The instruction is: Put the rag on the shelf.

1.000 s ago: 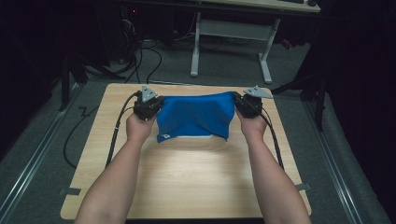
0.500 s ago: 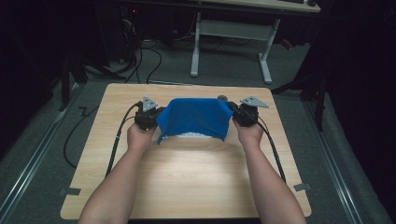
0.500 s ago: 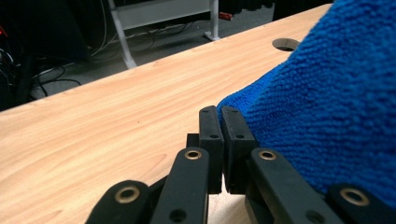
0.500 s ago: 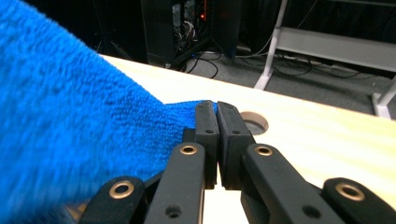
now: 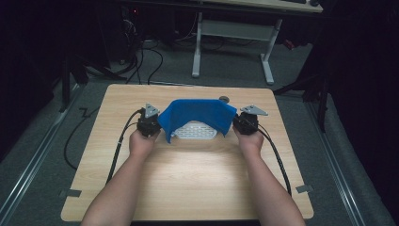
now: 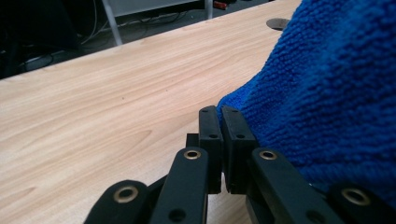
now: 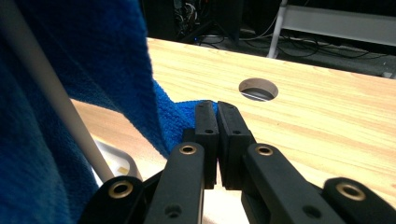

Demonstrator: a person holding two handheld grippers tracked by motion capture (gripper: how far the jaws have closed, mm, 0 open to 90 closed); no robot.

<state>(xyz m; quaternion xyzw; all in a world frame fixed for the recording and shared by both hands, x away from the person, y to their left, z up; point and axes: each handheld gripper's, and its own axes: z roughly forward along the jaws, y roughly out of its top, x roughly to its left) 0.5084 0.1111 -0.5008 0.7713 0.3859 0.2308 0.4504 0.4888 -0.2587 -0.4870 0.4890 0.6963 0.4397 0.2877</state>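
Forearms: two, bare, entering from the near table edge, each hand wrapped round a hand-held gripper. Table (image 5: 188, 183): pale wood-grain top, near half bare. Left gripper (image 5: 149, 123): jaws pressed together on a corner of the blue towel (image 5: 197, 115); in the left gripper view the pile is seen bunched right against the closed jaw tips. Right gripper (image 5: 246, 122): jaws likewise clamped, with the opposite corner of the towel pinched between them, as the right gripper view shows. Towel: blue terry cloth, held off the tabletop between the two grippers, sagging slightly in the middle and draped like a canopy. White tray (image 5: 194, 131): a pale perforated item, apparently a tray or lid, lying on the table directly beneath the towel; its near part is exposed, its far part covered from above; exact type cannot be told. Round hole (image 5: 224, 99): a cable port in the tabletop just past the towel's far edge. Beyond: grey floor, trailing cables, legs of a white desk frame (image 5: 233, 33). Risks, as judged: each hold is on a small corner only, so an uneven pull could slip one corner free and drop the cloth lopsided; the hanging edge could snag the tray and drag it.
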